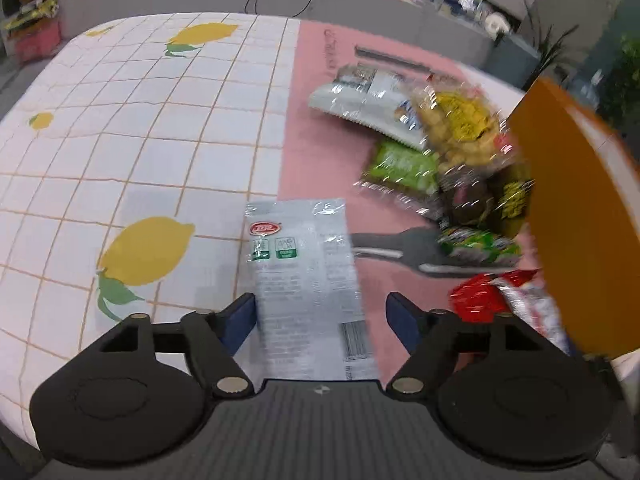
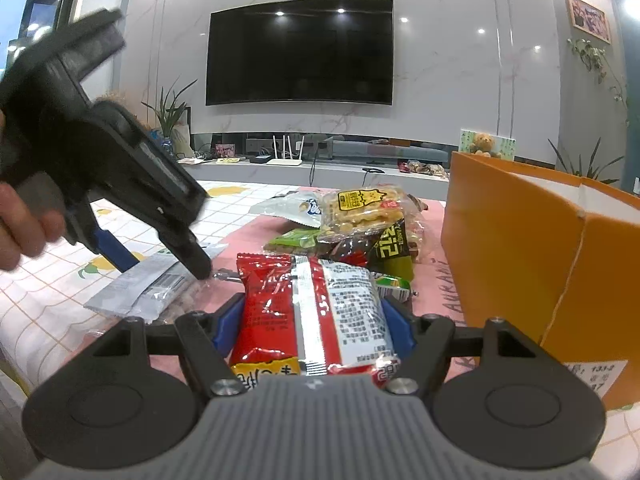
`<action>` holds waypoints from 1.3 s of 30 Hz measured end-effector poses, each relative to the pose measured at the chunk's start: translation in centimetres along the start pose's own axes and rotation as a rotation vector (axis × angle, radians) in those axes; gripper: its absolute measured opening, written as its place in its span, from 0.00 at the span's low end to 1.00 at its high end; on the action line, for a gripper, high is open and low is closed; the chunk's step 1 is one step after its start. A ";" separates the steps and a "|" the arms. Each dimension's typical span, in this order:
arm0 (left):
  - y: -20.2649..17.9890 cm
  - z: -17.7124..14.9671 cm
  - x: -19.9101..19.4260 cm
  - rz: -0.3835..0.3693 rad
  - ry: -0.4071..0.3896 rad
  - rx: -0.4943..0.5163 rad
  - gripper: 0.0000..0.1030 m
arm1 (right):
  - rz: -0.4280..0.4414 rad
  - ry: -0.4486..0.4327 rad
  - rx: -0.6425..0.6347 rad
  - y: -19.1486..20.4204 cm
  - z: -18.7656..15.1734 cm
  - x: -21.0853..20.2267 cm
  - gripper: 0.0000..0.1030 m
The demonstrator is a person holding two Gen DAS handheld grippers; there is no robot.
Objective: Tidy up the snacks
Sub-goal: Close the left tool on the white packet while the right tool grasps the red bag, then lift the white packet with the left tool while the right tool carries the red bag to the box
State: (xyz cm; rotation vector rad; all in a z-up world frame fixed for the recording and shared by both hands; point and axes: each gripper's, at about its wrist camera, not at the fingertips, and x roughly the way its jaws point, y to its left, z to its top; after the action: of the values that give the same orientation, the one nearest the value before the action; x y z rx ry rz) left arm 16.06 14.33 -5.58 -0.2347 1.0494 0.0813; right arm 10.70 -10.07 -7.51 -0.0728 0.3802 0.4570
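My right tool [image 2: 312, 320] clamps the red foil snack packet [image 2: 308, 312]; my left tool [image 1: 320, 316] gapes, unpressed, around the silver-grey plastic sachet [image 1: 308, 276] on the tabletop [image 1: 140, 140]. Best move, I judge: lift red clear, drop it into the orange paper bag [image 2: 520, 256] right of the tool.

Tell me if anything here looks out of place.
The snacks lie in a loose heap beside the orange box, overlapping at odd angles. One grey packet sits apart, straddling the pink mat and the lemon cloth. Nothing looks spilled or torn.
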 end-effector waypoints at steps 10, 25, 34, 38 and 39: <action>2.6 0.2 -2.1 -0.059 -0.033 -0.094 0.61 | -0.001 -0.014 0.016 -0.1 0.3 -0.6 0.68; 5.3 1.0 -1.2 -0.209 -0.088 -0.318 0.12 | 0.005 -0.028 0.019 0.0 0.6 -1.2 0.68; 3.0 0.9 -2.1 -0.119 -0.096 -0.134 0.66 | 0.007 -0.026 0.043 -0.6 0.4 -1.3 0.68; 1.7 1.1 -2.2 -0.134 -0.131 -0.087 0.68 | 0.005 -0.028 0.054 -0.8 0.3 -1.4 0.68; 1.3 1.2 -2.0 -0.155 -0.121 -0.075 0.68 | 0.002 -0.030 0.055 -0.9 0.4 -1.4 0.68</action>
State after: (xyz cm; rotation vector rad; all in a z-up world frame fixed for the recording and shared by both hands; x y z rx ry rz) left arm 15.85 15.96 -3.43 -0.3738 0.9062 -0.0055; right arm 10.05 -11.37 -6.61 -0.0122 0.3636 0.4489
